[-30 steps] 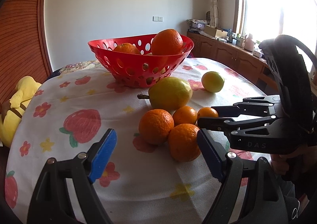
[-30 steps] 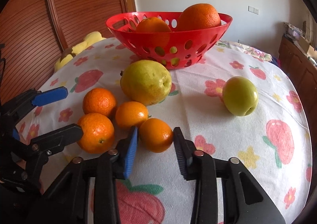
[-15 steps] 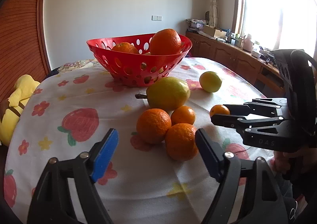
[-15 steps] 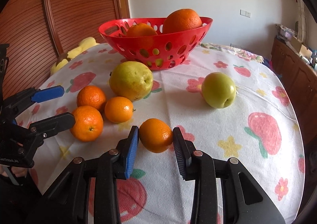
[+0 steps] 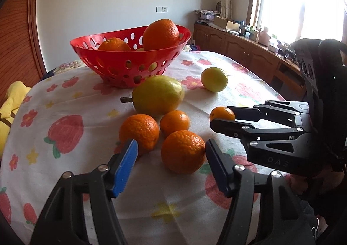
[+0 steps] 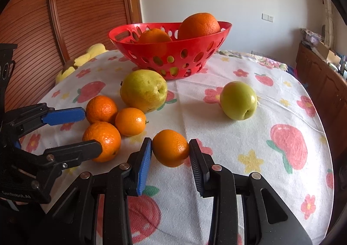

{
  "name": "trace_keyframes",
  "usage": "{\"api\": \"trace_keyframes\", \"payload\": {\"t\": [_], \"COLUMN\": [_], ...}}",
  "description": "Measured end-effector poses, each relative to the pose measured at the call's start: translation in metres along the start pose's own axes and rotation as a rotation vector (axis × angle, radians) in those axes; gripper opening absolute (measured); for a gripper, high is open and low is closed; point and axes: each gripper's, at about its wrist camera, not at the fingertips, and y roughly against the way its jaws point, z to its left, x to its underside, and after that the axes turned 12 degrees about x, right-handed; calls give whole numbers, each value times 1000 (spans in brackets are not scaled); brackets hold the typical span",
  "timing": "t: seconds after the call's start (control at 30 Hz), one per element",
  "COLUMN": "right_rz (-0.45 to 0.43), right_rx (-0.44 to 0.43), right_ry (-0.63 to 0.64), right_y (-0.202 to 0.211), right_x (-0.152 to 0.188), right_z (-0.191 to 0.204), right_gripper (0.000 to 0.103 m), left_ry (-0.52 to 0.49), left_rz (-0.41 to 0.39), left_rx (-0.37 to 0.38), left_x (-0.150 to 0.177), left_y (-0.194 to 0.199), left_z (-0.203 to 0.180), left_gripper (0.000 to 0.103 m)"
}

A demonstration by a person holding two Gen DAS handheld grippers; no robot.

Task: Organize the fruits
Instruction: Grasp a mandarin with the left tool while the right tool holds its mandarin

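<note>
My right gripper [image 6: 170, 154] is shut on a small orange [image 6: 171, 148] and holds it above the tablecloth; it also shows in the left wrist view [image 5: 221, 113]. My left gripper [image 5: 171, 158] is open, its jaws on either side of a large orange [image 5: 182, 151] on the table without touching it. Two more oranges [image 5: 139, 130] [image 5: 174, 122] lie behind it, beside a big yellow-green pear [image 5: 157, 94]. A green apple [image 6: 238, 100] lies alone to the right. The red perforated basket [image 6: 190, 58] at the back holds two oranges [image 6: 199, 26] [image 6: 154, 36].
A fruit-print tablecloth [image 6: 249, 132] covers the round table. A yellow soft toy [image 5: 12, 102] lies at its left edge by a wooden door [image 6: 65, 17]. Wooden cabinets [image 5: 243, 50] under a bright window stand to the right.
My right gripper has lifted the small orange off the table and drawn it back from the cluster. My left gripper has moved forward around the large orange.
</note>
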Motion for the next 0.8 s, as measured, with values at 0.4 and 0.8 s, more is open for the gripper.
{"api": "trace_keyframes", "payload": {"t": [0.4, 0.8], "right_rz": [-15, -25], "right_rx": [5, 12], "right_ry": [-10, -23], "right_y": [3, 5], "right_x": [2, 2], "right_z": [-2, -5], "right_gripper": [35, 35], "left_ry": [-34, -57], "left_rz": [7, 37], "left_rx": [-49, -79], "left_x": [1, -3], "left_y": [-6, -12], "left_z": [-9, -10], "left_gripper": [73, 80]}}
